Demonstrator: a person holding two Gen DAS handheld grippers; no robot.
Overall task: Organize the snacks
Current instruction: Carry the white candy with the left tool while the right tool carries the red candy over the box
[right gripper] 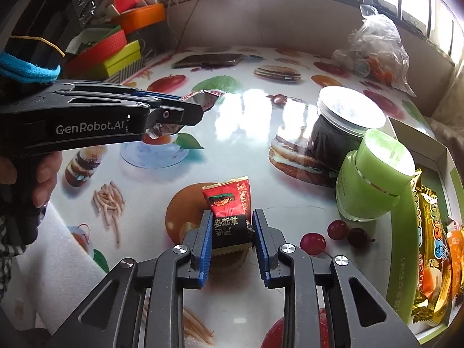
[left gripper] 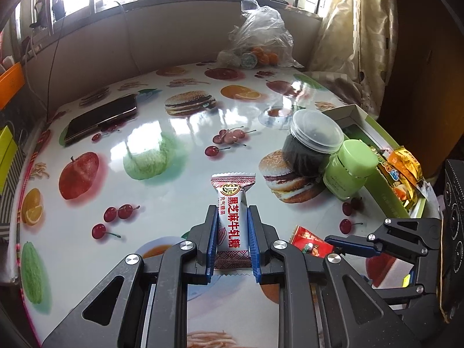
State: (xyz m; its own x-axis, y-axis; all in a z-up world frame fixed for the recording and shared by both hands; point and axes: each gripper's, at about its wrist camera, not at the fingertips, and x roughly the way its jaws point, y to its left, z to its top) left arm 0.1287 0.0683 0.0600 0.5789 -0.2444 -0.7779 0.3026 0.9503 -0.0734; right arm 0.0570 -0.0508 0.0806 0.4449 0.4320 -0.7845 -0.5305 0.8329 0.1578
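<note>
Here, 2 candies are being handled at once. The white candy (left gripper: pixel 232 217) is being held off the table (left gripper: pixel 162 145), clamped between the pads of the left gripper (left gripper: pixel 232 220). The red candy (right gripper: pixel 230 217) is lying on the table between the jaws of the right gripper (right gripper: pixel 230 226); both pads appear to be pressing its sides, so it is being gripped. The step in hand is being judged as the pick-up, with the drop-off not yet begun. Just right of both, a green jar (right gripper: pixel 374 177) and a dark jar (right gripper: pixel 339 133) are standing touching, before the green box (right gripper: pixel 406 232) already holding yellow snack packs (right gripper: pixel 432 249). Next, a lift is being called for, then a carry past the jars and into the box.
</note>
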